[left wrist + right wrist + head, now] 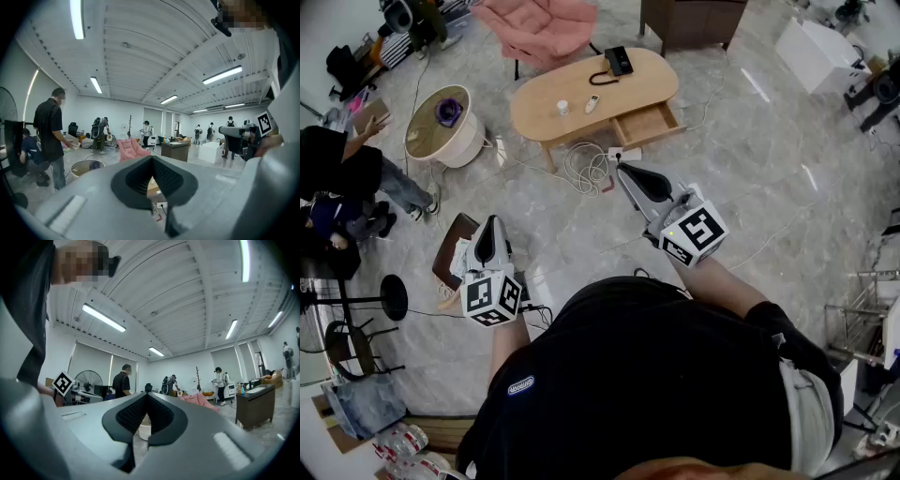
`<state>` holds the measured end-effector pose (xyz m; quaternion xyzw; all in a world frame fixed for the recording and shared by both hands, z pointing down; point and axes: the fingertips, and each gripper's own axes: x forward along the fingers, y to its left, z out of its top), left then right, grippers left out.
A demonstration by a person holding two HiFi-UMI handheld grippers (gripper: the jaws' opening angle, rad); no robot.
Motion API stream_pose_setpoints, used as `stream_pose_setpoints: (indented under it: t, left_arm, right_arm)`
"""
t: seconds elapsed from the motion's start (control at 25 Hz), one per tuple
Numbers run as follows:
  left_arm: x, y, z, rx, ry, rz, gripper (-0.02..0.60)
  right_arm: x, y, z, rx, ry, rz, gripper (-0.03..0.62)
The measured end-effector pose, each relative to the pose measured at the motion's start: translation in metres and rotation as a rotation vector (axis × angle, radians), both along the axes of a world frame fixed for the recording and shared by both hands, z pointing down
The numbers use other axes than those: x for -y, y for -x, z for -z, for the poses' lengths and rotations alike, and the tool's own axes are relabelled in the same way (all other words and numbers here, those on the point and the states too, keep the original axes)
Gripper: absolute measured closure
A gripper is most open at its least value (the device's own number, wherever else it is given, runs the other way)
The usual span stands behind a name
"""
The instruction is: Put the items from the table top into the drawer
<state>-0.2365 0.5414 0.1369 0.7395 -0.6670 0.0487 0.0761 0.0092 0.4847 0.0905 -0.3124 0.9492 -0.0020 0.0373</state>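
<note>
Grippers held well apart from the table

Left gripper (pixel 487 225) and right gripper (pixel 623 173) each had jaws pressed together, empty. Black telephone (pixel 619 61), cup (pixel 562 108) and remote (pixel 592 103) sat on the oval table (pixel 553 127); its drawer (pixel 647 124) stood open.

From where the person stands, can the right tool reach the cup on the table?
Probably not: the right tool is held short of the table, with floor between it and the cup. Only cables lie in the way.

Two grippers (pixel 491 225) (pixel 623 171), one table (pixel 542 105), one drawer (pixel 647 125), three tabletop items (pixel 619 61) (pixel 592 103) (pixel 562 108).
</note>
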Motion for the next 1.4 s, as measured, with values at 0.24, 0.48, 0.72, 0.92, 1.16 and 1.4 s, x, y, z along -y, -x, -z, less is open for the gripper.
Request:
stream_pose_setpoints:
  t: [0.24, 0.48, 0.72, 0.92, 1.16, 1.4]
  left_arm:
    - [-0.006, 0.004, -0.002, -0.009, 0.011, 0.012, 0.58]
    - [-0.01, 0.005, -0.01, -0.017, 0.022, 0.02, 0.581]
    - [-0.009, 0.01, -0.014, -0.029, 0.029, 0.027, 0.581]
    - [-0.008, 0.013, -0.017, -0.043, 0.017, 0.018, 0.58]
    - [0.004, 0.03, -0.021, -0.059, 0.015, -0.004, 0.58]
    - [0.007, 0.052, -0.023, -0.064, 0.012, -0.045, 0.48]
  right_arm:
    - [-0.003, 0.001, 0.003, -0.004, 0.002, 0.001, 0.565]
    - [-0.004, 0.001, 0.0, -0.005, 0.015, -0.001, 0.565]
    - [-0.003, -0.001, -0.005, -0.003, 0.028, -0.014, 0.565]
    - [-0.006, -0.002, -0.006, 0.018, 0.014, -0.01, 0.563]
    - [0.003, 0.007, -0.01, 0.021, 0.036, -0.055, 0.49]
    - [-0.005, 0.027, -0.011, 0.007, 0.041, -0.08, 0.471]
